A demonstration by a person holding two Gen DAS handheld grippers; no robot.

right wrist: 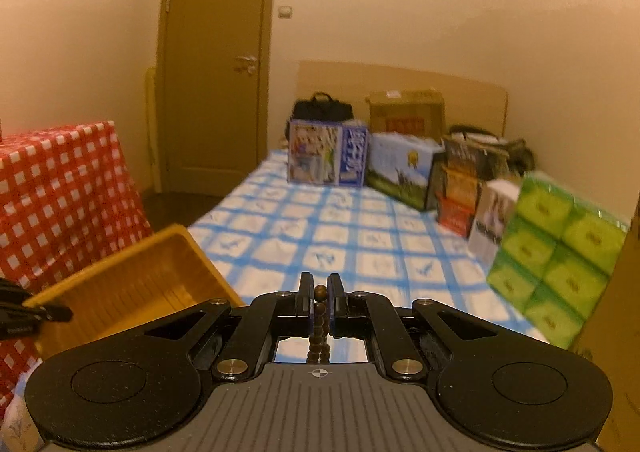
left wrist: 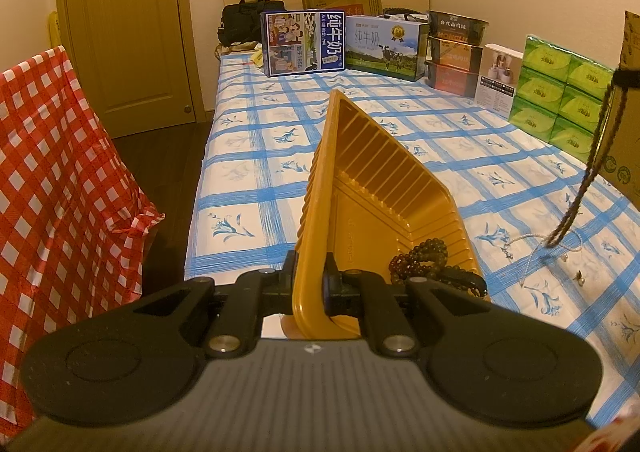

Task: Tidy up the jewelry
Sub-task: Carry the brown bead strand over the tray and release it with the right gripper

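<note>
My left gripper (left wrist: 310, 280) is shut on the near rim of a yellow ribbed plastic tray (left wrist: 372, 171), which it holds tilted above the bed. A coil of dark brown beads (left wrist: 420, 260) lies in the tray's low near corner. My right gripper (right wrist: 320, 292) is shut on a string of brown beads (right wrist: 319, 328), which dangles below its jaws. That string (left wrist: 592, 163) hangs down at the right of the left wrist view, its lower end near the bedsheet. The tray (right wrist: 132, 284) shows to the left of my right gripper.
A thin white necklace (left wrist: 532, 248) and small earrings (left wrist: 578, 276) lie on the blue-checked bedsheet (left wrist: 360, 111). Milk boxes (left wrist: 302, 41), stacked cartons and green tissue packs (left wrist: 560, 91) line the far and right sides. A red-checked cloth (left wrist: 60, 171) covers something left of the bed.
</note>
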